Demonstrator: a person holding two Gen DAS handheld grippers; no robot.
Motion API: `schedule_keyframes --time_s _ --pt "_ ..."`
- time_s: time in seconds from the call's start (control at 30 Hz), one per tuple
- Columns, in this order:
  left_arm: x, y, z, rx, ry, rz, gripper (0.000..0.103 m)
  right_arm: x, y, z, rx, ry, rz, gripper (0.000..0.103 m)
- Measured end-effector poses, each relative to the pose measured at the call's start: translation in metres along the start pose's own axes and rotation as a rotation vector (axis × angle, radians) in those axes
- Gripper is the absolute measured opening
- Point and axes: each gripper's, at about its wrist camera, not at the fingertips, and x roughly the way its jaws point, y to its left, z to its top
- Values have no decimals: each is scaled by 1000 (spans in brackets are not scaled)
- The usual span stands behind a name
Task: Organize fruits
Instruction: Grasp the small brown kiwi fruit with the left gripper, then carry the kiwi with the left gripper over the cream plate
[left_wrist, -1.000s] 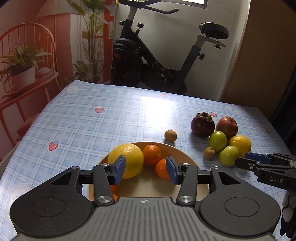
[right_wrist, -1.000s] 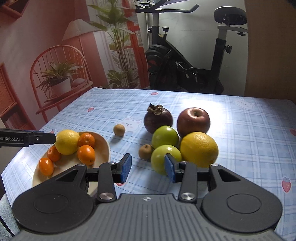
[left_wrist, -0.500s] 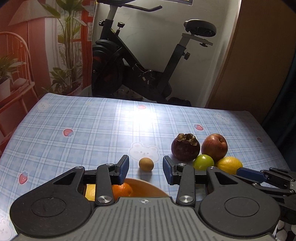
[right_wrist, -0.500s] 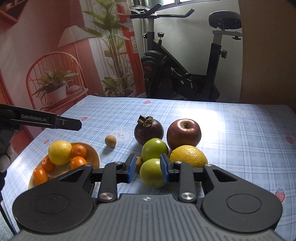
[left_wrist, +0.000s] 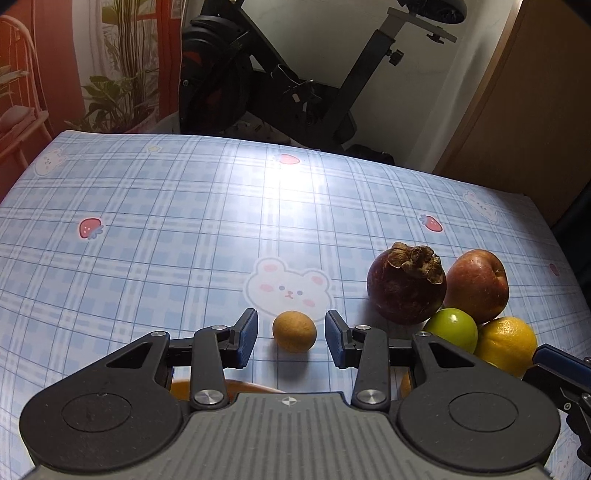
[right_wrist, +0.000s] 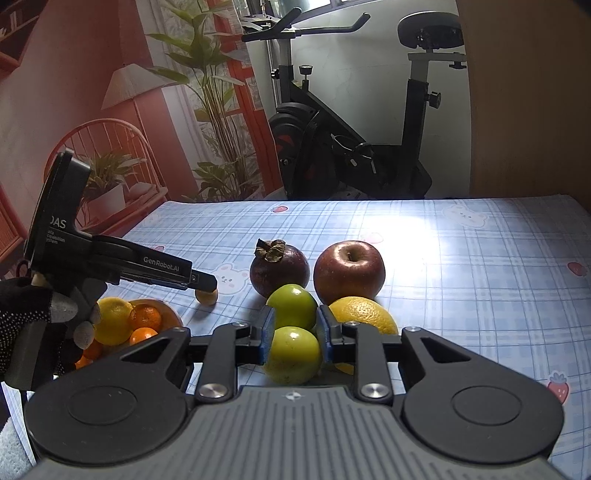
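Observation:
My left gripper (left_wrist: 291, 338) is open, its blue pads on either side of a small brown round fruit (left_wrist: 294, 331) on the table, not touching it. My right gripper (right_wrist: 294, 338) has its pads against the sides of the near green fruit (right_wrist: 291, 354). Behind it sit a second green fruit (right_wrist: 292, 304), a dark mangosteen (right_wrist: 279, 270), a red apple (right_wrist: 349, 269) and a yellow orange (right_wrist: 364, 314). A tan bowl (right_wrist: 168, 314) at the left holds a lemon (right_wrist: 112, 321) and several mandarins. The left gripper also shows in the right wrist view (right_wrist: 201, 280).
The table has a blue checked cloth (left_wrist: 184, 221) with bear and strawberry prints. An exercise bike (right_wrist: 351, 147) stands behind the far edge. A red chair with a potted plant (right_wrist: 107, 184) is at the far left. A wooden panel (left_wrist: 517, 110) is at the right.
My left gripper moved forward off the bowl to straddle the small brown fruit. My right gripper advanced and closed in on the near green fruit.

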Motion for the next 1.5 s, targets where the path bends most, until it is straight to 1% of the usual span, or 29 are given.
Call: schedule_keyframes --time_s 0.03,0.07,0.2,0.3,0.37,0.47,0.53,0.63,0.8,0.93,1.1,1.27,1.37,1.5 --pt "2 1 0 -2 5 0 40 2 1 1 1 3 3 27" --pt "5 1 0 -2 10 0 29 3 1 1 1 7 6 27" --pt "-3 3 -2 7 -10 10 29 6 7 4 -20 22 15 27" --pt "-19 6 -3 2 -37 -17 29 12 14 7 -48 38 29 27" --pt "-31 8 -5 6 -59 -35 29 21 22 10 -74 63 41 27" --pt "-52 9 -11 14 -97 -41 29 37 34 8 -102 116 51 27" --pt "-66 11 -15 19 -120 -46 29 48 42 5 -126 150 35 26" --pt "-85 16 -21 34 -152 -41 29 59 52 2 -139 179 7 25" --pt "-105 30 -30 12 -183 -48 29 73 61 2 -153 224 -55 25" --pt "-111 38 -35 -8 -196 -58 29 79 67 3 -186 229 -88 25" --pt "-113 44 -43 -31 -198 -81 29 83 79 6 -218 234 -46 25" --pt "-111 46 -45 -34 -197 -85 29 84 83 6 -237 213 -103 25" --pt "-110 47 -46 -33 -198 -88 29 90 80 6 -224 234 -107 25" --pt "-108 48 -45 -40 -199 -89 29 98 83 7 -242 241 -114 25"
